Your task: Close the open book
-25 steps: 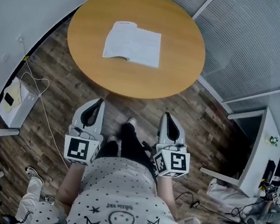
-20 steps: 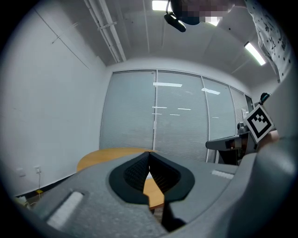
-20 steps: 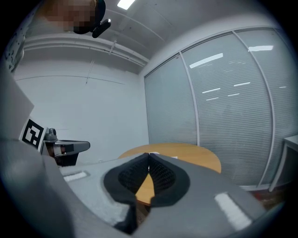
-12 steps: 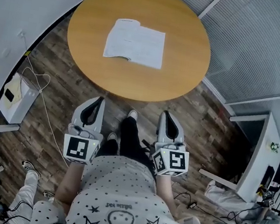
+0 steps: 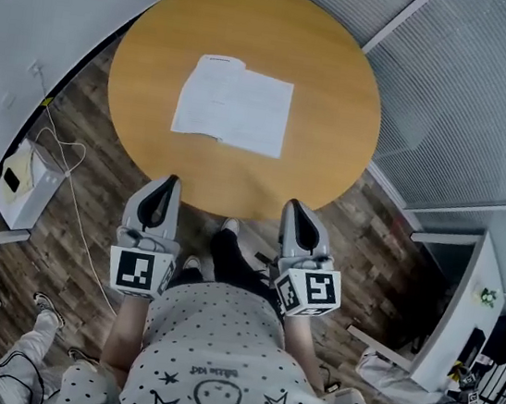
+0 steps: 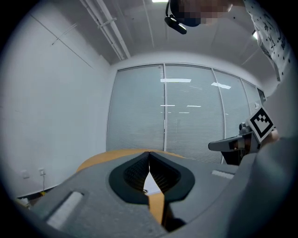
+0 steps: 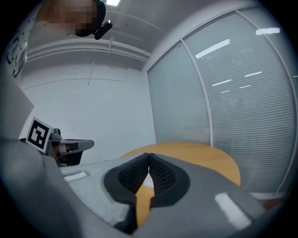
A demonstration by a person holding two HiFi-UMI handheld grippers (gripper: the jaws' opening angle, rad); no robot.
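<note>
One open book point(image 5: 234, 105) on table point(image 5: 333, 63); long axis left-right

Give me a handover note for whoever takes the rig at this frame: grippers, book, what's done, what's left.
Left gripper: shut, empty, at the table's near edge.
Right gripper: shut, empty, at the same edge.
Book: lies open and flat on the round table, beyond both grippers, untouched.
Done: nothing on the book yet.
Left: reach the book, lift one side and fold it over the other. Probably a shut tip slid under a page edge would start the lift.
</note>
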